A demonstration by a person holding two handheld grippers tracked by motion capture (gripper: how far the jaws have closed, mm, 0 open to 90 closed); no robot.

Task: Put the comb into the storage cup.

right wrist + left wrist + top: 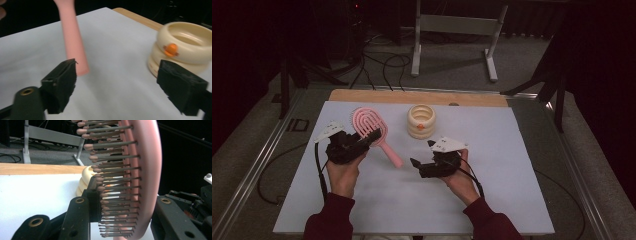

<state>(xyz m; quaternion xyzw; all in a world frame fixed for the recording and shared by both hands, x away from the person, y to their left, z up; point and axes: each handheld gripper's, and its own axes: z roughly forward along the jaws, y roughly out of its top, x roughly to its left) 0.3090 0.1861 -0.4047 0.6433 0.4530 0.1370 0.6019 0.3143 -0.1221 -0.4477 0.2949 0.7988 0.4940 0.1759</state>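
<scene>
Left gripper [368, 138] clamps pink hairbrush [368, 122] by its head, left of cream ringed holder [421, 121]. Right gripper [422, 155] gapes empty beside handle. Next, probably: regrasp handle.

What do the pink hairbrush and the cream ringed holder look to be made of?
Hairbrush: likely moulded plastic, smooth matte pink, with thin dark bristles tipped in pink. Holder: probably plastic or glazed ceramic, cream, slightly glossy stacked rings with an orange button; the look leaves it open.
</scene>
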